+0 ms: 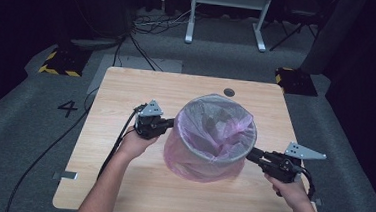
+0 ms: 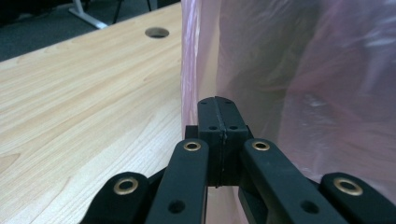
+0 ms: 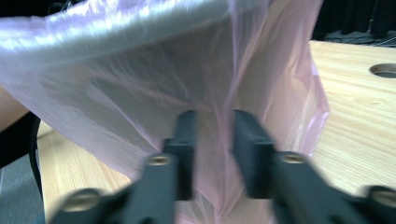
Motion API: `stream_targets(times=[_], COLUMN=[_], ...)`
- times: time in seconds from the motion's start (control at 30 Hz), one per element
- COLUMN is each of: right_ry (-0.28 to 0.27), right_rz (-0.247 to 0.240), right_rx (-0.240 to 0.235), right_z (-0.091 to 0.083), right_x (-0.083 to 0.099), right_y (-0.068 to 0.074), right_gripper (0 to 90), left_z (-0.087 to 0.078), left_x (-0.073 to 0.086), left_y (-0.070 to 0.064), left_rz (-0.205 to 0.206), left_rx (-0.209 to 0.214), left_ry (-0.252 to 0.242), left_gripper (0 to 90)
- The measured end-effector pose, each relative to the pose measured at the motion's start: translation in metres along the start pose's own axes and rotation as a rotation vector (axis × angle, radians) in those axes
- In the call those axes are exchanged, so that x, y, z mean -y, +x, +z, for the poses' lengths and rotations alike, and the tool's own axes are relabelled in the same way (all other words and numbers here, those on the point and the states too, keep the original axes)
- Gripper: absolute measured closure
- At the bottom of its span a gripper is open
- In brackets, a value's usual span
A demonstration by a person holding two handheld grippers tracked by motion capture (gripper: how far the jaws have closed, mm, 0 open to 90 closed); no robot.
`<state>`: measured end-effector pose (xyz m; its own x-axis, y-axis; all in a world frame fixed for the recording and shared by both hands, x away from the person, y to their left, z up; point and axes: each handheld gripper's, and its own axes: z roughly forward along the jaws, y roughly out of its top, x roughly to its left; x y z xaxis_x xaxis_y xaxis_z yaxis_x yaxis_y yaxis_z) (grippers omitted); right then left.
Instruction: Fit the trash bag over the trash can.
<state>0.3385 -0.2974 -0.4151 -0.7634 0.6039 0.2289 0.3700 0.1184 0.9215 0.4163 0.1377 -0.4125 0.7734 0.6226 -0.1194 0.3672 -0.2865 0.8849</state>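
A grey mesh bin (image 1: 200,156) lined with a thin pink bag (image 1: 191,167) stands in the middle of the wooden table (image 1: 135,187). The bag's top is folded over the rim and hangs down the outside. My left gripper (image 1: 173,123) is against the bin's left side just under the rim. In the left gripper view its jaws (image 2: 218,105) are pressed together on a fold of the pink bag (image 2: 327,93). My right gripper (image 1: 251,154) is at the bin's right side. It stands open (image 3: 212,116), with loose pink bag film (image 3: 140,84) between and behind its blurred jaws.
A round cable hole (image 1: 229,92) lies in the table behind the bin, also seen as the hole (image 2: 157,32) and the hole (image 3: 385,70). Bare tabletop lies in front and to the left. Cables trail off the table's left edge (image 1: 80,143). A white desk frame (image 1: 227,18) stands on the floor behind.
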Motion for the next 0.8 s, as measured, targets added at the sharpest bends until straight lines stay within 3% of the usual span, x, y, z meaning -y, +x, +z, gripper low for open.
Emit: stream_targets(times=[0.03,0.07,0.2,0.3,0.37,0.47,0.6,0.8], right_ry=[-0.016,-0.035,-0.086,-0.124,-0.120,-0.118,-0.051,0.011], right_rz=[0.002,0.001,-0.045,-0.090,-0.101,-0.172,-0.219,-0.227], right_rx=[0.018,0.034,0.052,0.053,0.045,0.029,0.016,0.013], right_z=[-0.005,-0.010,-0.023,-0.019,-0.012,0.001,0.024,0.063], right_x=[-0.003,-0.008,-0.036,-0.060,-0.077,-0.099,-0.124,-0.145], right_y=[0.001,0.003,0.012,0.019,0.024,0.032,0.040,0.047], right_gripper=[51.5,46.7,35.2,25.6,22.6,21.3,21.4,18.7], left_z=[-0.002,-0.004,-0.010,-0.015,-0.019,-0.026,-0.036,-0.049], left_x=[0.001,0.002,0.009,0.016,0.023,0.032,0.045,0.067], left_y=[0.001,0.002,0.004,0.000,-0.004,-0.009,-0.014,-0.023], left_rz=[-0.017,-0.026,-0.058,-0.053,-0.045,-0.027,-0.031,-0.026], left_rx=[0.007,-0.005,-0.016,-0.048,-0.067,-0.102,-0.115,-0.111], left_ry=[0.000,-0.002,0.034,0.045,0.053,0.058,0.051,0.052], left_gripper=[75.5,69.3,37.0,20.5,15.0,14.6,14.7,14.0])
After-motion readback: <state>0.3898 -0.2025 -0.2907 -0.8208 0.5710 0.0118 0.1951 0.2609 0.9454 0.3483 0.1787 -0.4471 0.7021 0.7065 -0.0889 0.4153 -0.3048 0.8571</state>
